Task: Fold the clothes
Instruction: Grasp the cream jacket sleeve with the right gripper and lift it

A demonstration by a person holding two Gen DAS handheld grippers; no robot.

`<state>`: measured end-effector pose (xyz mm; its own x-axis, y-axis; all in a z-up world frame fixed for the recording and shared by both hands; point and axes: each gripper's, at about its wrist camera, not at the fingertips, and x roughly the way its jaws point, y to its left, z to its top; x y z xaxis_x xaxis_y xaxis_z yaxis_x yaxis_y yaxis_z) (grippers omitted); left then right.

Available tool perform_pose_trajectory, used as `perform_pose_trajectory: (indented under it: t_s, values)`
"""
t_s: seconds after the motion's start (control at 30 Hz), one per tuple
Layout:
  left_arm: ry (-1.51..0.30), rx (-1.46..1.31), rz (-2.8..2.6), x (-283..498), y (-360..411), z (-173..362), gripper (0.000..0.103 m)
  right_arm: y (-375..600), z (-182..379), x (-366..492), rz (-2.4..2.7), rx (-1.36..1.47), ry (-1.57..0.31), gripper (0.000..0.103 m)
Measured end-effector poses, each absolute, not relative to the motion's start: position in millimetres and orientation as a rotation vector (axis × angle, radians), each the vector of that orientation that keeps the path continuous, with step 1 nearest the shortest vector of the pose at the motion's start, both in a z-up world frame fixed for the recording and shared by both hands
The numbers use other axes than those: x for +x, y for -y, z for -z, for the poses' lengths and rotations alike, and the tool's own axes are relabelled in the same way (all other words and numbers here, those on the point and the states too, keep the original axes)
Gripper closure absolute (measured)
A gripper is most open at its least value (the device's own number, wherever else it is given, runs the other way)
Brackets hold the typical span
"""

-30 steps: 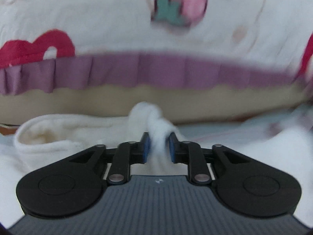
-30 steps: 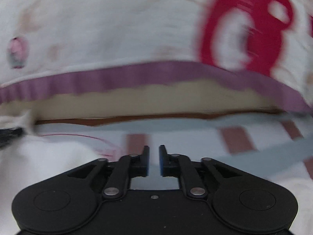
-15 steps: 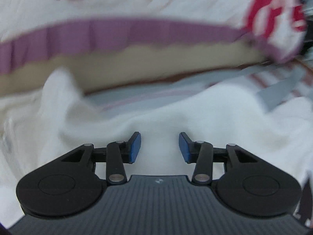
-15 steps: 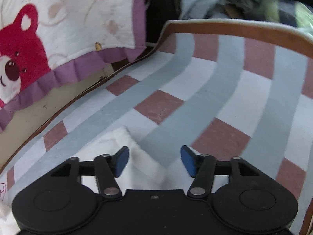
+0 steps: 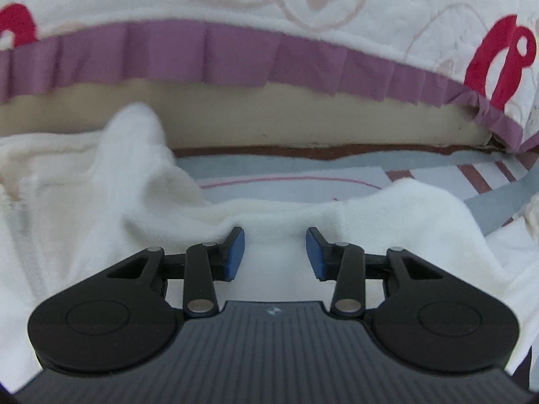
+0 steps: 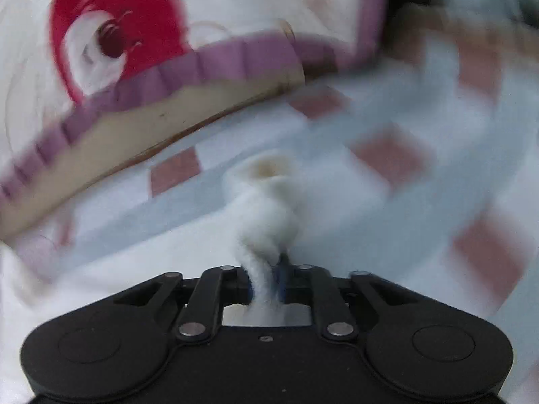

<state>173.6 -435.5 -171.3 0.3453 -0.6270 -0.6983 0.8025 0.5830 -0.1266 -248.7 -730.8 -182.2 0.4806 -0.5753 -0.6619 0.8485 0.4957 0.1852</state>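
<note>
Lying on checked bedding [image 5: 498, 202], white fleece garment [image 5: 101, 202]; left gripper [image 5: 275, 252] spread apart over it; right gripper [image 6: 266, 282] clamped on a bunched fold of it.

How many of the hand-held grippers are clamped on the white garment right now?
1. The right hand-held gripper is shut on a bunched fold of the white garment; the left hand-held gripper is open above it.
</note>
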Motion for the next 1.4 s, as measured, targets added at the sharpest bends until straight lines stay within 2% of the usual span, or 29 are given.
perform_pose_trajectory:
  t_s: [0.07,0.1,0.23,0.33,0.47,0.5,0.57,0.6,0.7,0.73,0.87,1.13,1.4]
  values:
    - [-0.725,0.299,0.87,173,430,167,0.063,731,152,-276,1.0,0.534,-0.362,0.09]
    - [-0.71,0.303,0.85,176,426,166,0.063,731,148,-285,1.028,0.533,-0.326,0.09]
    - [-0.761,0.261,0.867,189,422,173,0.062,735,174,-299,1.11,0.542,-0.434,0.09]
    - [-0.718,0.318,0.883,191,429,179,0.061,736,186,-301,1.141,0.574,-0.458,0.09]
    - [-0.659,0.406,0.894,198,442,181,0.064,738,199,-302,1.174,0.625,-0.475,0.089]
    - [-0.651,0.418,0.895,201,444,181,0.066,738,199,-302,1.178,0.631,-0.476,0.089]
    - [-0.619,0.419,0.885,205,443,177,0.079,738,193,-300,1.173,0.613,-0.479,0.088]
    - [-0.598,0.407,0.886,207,440,174,0.08,738,190,-298,1.17,0.602,-0.482,0.088]
    - [-0.506,0.236,0.933,212,406,155,0.079,739,186,-294,1.165,0.566,-0.522,0.087]
    - [-0.488,0.195,0.926,215,394,149,0.074,739,185,-292,1.165,0.558,-0.538,0.087]
    - [-0.514,0.055,0.866,234,334,122,0.067,739,187,-283,1.188,0.546,-0.577,0.086]
    - [-0.736,0.247,0.678,229,205,148,0.066,728,168,-253,1.199,0.455,-0.591,0.085]
    - [-0.897,0.104,0.559,199,96,159,0.062,666,130,-190,1.024,0.283,-0.526,0.083]
